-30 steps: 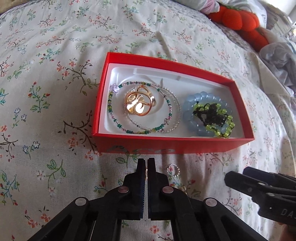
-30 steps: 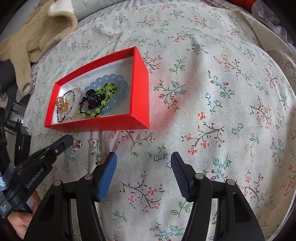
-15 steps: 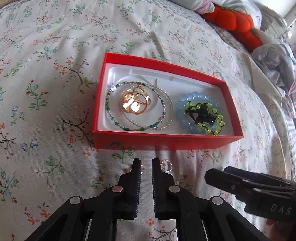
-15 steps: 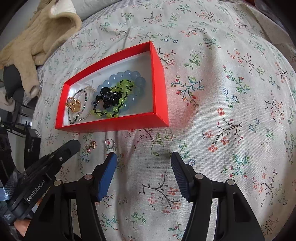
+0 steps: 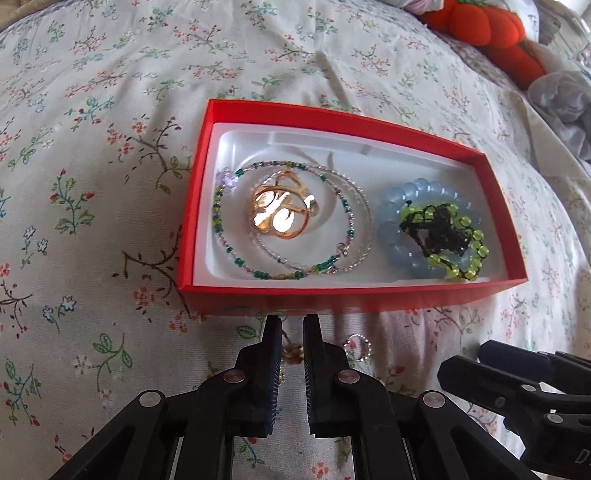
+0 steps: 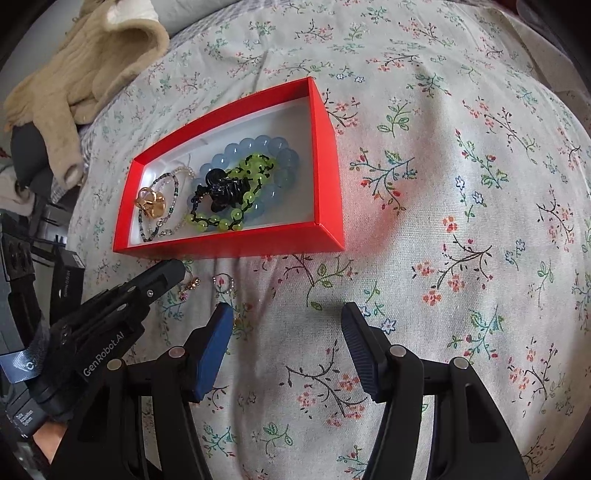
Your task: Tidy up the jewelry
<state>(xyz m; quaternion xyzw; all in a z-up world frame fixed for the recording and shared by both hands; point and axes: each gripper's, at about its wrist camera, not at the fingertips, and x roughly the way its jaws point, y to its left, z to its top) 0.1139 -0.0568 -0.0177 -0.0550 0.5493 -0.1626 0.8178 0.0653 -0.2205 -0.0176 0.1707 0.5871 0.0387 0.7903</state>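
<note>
Since the earlier frames, left gripper [image 5: 291, 325] has gone from closed jaws to a narrow gap and sits closer to the box; right gripper [image 6: 286, 314] shows little change.

Left gripper: jaws narrowly parted, gripping nothing. Between them, on the sheet [image 5: 110, 92], lies a small gold earring [image 5: 293, 352]; contact with the fingers cannot be told. Just right of the jaws lies a silver ring [image 5: 356, 343], apart from them.

Right gripper: jaws wide, empty, over bare sheet. Left and ahead of its left finger lie the ring [image 6: 223, 284] and earring [image 6: 190, 286], with the left gripper [image 6: 173, 267] beside them.

Box [image 5: 332, 299]: red, open, white-lined, directly ahead of the left jaws, its near wall just beyond the fingertips; ahead and left of the right jaws [image 6: 229, 245].

Contents, left section: gold ornament [image 5: 282, 214] inside a green beaded bracelet [image 5: 221, 229], overlapped by a clear beaded bracelet [image 5: 362, 221].

Contents, right section: blue bead bracelet [image 5: 391, 229], with a lime bead bracelet [image 5: 469, 266] and black charm [image 5: 439, 236] lying on it.

Beyond the box, far right of the left jaws: orange plush [image 5: 491, 33], grey cloth [image 5: 561, 99]. Far left of the right jaws: beige knit garment [image 6: 85, 66].
</note>
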